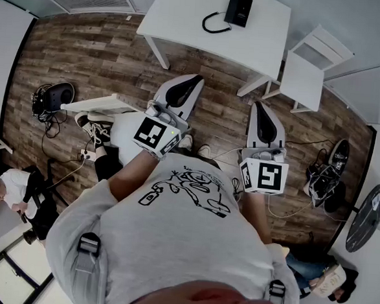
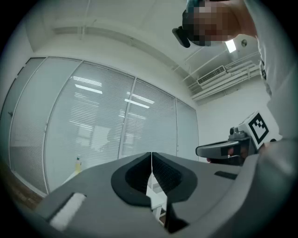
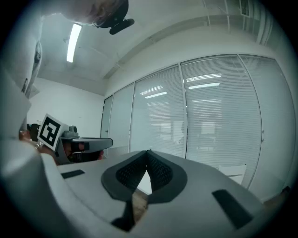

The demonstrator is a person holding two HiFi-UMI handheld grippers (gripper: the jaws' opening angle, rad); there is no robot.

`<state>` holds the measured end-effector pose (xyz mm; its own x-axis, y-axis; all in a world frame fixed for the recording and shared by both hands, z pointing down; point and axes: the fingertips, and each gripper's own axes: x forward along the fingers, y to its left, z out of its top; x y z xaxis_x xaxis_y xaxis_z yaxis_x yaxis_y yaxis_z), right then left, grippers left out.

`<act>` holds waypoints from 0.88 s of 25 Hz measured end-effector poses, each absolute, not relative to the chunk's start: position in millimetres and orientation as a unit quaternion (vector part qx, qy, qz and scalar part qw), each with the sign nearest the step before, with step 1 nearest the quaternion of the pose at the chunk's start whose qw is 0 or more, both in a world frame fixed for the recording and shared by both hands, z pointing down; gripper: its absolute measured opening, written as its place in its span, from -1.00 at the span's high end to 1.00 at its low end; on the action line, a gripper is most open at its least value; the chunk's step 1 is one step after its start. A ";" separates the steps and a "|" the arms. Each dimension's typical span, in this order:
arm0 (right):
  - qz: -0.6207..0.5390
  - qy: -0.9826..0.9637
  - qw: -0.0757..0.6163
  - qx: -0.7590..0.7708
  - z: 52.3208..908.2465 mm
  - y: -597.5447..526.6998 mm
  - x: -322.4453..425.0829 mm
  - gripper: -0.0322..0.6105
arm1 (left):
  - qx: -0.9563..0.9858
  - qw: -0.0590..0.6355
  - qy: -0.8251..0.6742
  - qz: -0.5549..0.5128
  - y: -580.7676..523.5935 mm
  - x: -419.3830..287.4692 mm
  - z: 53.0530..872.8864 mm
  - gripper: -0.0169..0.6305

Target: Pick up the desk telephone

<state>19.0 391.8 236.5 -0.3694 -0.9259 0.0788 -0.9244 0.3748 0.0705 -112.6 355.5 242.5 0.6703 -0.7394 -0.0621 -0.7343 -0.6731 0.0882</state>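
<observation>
A person stands on a wood floor with both tongs held level at chest height, well short of the white tabletop at 12 o'clock; the desk telephone lies on it, black, with its cord looping off toward 9 o'clock. The left tongs and the right tongs are each pressed together with nothing between them; a white chair stands just beside the tabletop at 2 o'clock.

The step in hand appears to be the approach; done well, it likely means walking up to the tabletop's near edge first, tipping the tongs downward, and spreading one pair fully before it comes near the telephone. The body looks broad, so a grip across its narrower sides, clear of the cord, seems the surer choice; the chair and the table legs are the things to avoid on the way in.

Only the head view shows the telephone, the tabletop and the floor. The two gripper views look out level at a glazed wall with blinds and ceiling lights, the telephone nowhere in them; they alone show the closed seam of each pair close up. The left gripper view catches the other tongs at 3 o'clock and a small yellow bottle at 8 o'clock; the right gripper view catches its partner at 9 o'clock.
</observation>
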 end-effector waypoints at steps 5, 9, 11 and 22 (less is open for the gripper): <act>-0.008 -0.828 0.039 0.560 232.2 387.6 13.0 0.88 | 0.914 0.030 -0.401 -0.047 352.0 -117.7 243.1 0.93; -0.011 -0.825 0.040 0.563 232.6 382.6 0.5 0.88 | 0.915 0.034 -0.398 -0.050 349.3 -130.5 245.8 0.93; -0.013 -0.823 0.042 0.567 234.1 379.7 -8.8 0.88 | 0.916 0.039 -0.396 -0.053 348.4 -139.4 247.9 0.93; -0.004 -0.817 0.052 0.575 248.7 347.4 -33.8 0.88 | 0.916 0.060 -0.395 -0.048 319.9 -169.0 265.7 0.93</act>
<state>-33.8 347.4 248.7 -0.3335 -0.9393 0.0802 -0.9385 0.3389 0.0667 -169.0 319.9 265.7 0.6838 -0.7285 -0.0414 -0.7170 -0.6813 0.1474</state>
